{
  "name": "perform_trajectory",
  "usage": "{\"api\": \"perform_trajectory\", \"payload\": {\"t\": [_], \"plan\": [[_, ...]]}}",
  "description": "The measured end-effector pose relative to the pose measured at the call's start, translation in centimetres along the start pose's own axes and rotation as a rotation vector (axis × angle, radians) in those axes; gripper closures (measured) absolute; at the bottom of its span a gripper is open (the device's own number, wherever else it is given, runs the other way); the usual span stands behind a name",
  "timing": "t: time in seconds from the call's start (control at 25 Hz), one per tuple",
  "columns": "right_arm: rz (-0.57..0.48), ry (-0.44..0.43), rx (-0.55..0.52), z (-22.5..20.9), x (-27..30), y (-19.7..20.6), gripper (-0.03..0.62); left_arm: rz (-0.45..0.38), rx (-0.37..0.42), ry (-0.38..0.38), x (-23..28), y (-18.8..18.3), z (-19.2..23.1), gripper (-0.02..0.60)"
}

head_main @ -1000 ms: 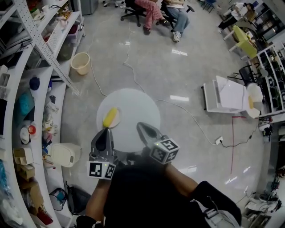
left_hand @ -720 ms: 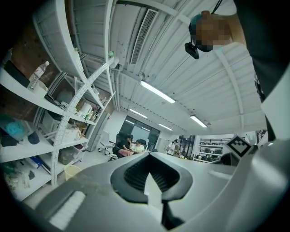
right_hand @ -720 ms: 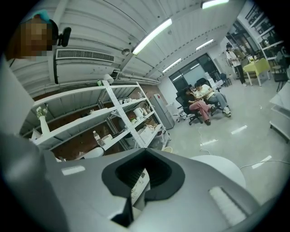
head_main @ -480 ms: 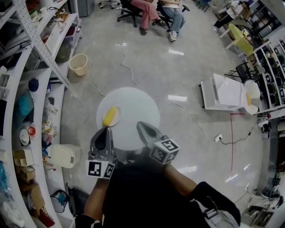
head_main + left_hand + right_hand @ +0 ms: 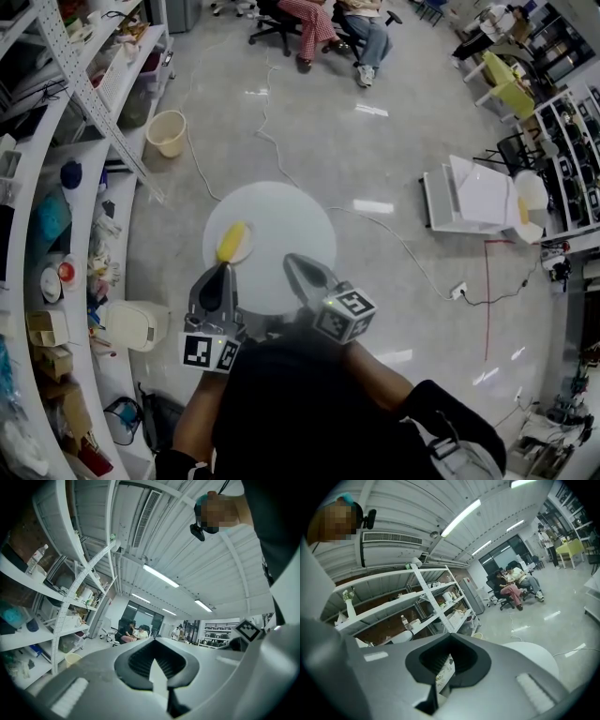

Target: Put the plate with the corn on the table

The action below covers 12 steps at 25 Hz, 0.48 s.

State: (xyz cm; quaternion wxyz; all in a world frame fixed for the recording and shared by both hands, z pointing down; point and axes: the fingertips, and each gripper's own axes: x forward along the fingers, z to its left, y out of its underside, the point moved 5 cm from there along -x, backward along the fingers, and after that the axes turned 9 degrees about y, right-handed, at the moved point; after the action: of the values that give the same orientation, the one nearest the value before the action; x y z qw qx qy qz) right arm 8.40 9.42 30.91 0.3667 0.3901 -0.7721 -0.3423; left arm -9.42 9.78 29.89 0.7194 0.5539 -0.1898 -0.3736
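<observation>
A pale plate (image 5: 236, 247) bearing a yellow corn cob (image 5: 231, 243) rests on the left part of the round white table (image 5: 286, 230). In the head view my left gripper (image 5: 224, 270) points at the plate's near rim. Its jaws are together, and I cannot tell whether the tip touches the plate. My right gripper (image 5: 290, 260) reaches over the table's near edge to the right of the plate, shut and empty. The left gripper view shows closed jaws (image 5: 157, 667) with nothing clamped, and the right gripper view shows the same (image 5: 440, 667). The plate is hidden in both gripper views.
White shelving (image 5: 52, 202) full of small items curves along the left. A beige bucket (image 5: 169, 133) and a white container (image 5: 132, 325) stand on the floor beside it. A cable (image 5: 270, 131) trails from the table. Seated people (image 5: 337, 26) are far back, with white furniture (image 5: 478, 200) at right.
</observation>
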Motion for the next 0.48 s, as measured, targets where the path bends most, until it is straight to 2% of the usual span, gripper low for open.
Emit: {"api": "perform_trajectory", "payload": {"t": [0.48], "plan": [[0.005,-0.009,-0.051,0.26,0.41,-0.05,0.586,0.006,0.004,0.011,-0.03,0.05,0.09,0.58]]}}
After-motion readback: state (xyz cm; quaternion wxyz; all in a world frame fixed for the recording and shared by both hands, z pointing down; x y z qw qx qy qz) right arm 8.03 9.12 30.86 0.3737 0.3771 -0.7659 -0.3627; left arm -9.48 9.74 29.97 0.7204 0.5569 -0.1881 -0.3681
